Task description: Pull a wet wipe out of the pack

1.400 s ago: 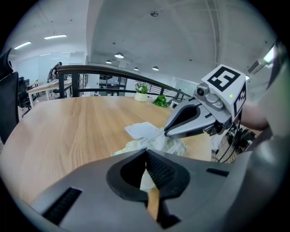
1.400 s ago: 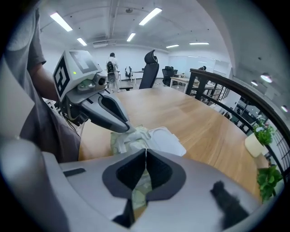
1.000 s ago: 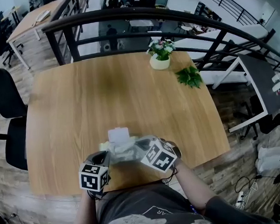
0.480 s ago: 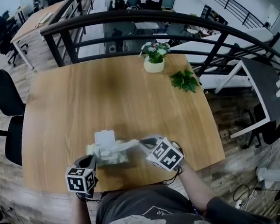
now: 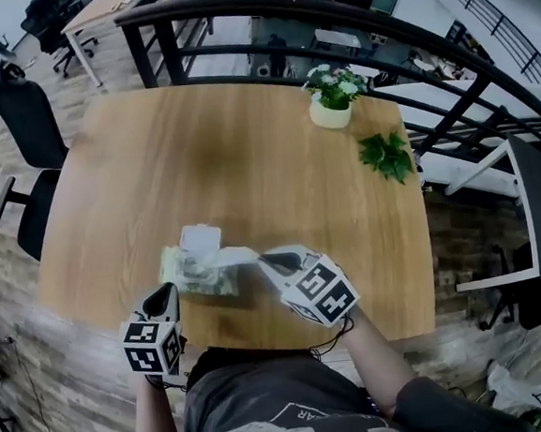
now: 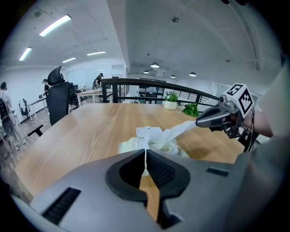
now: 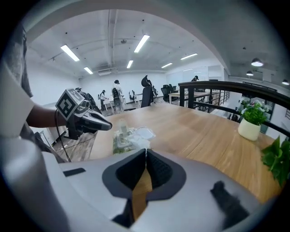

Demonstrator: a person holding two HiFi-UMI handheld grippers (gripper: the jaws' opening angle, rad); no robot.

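Since a second ago: my left gripper (image 5: 170, 291) has come off the pack (image 5: 193, 274) and drawn back toward the near table edge. Its jaws are clenched together, with nothing that I can make out between them. The tips sit just beside the pack's near-left corner. I cannot tell if they touch it.

My right gripper (image 5: 265, 258) has moved off to the right of the pack. A second ago both grippers were crowded over it. The right jaws are clamped on the end of the wet wipe (image 5: 236, 256). The wipe is stretched as a white band from the pack's opening across to those jaws. Its other end is in the pack.

The pack lies flat on the wooden table (image 5: 246, 156), near the front edge and left of centre. Its lid (image 5: 200, 239) is flipped open toward the far side, as before.

Surroundings: a white flower pot (image 5: 333, 111) stands at the far right of the table, with a leafy sprig (image 5: 387, 156) lying near it. Both are well apart from the pack. A black railing (image 7: 213, 83) runs behind the far edge. A black office chair (image 5: 32, 128) stands off the table's left side. People sit at desks in the background, too small to detail.
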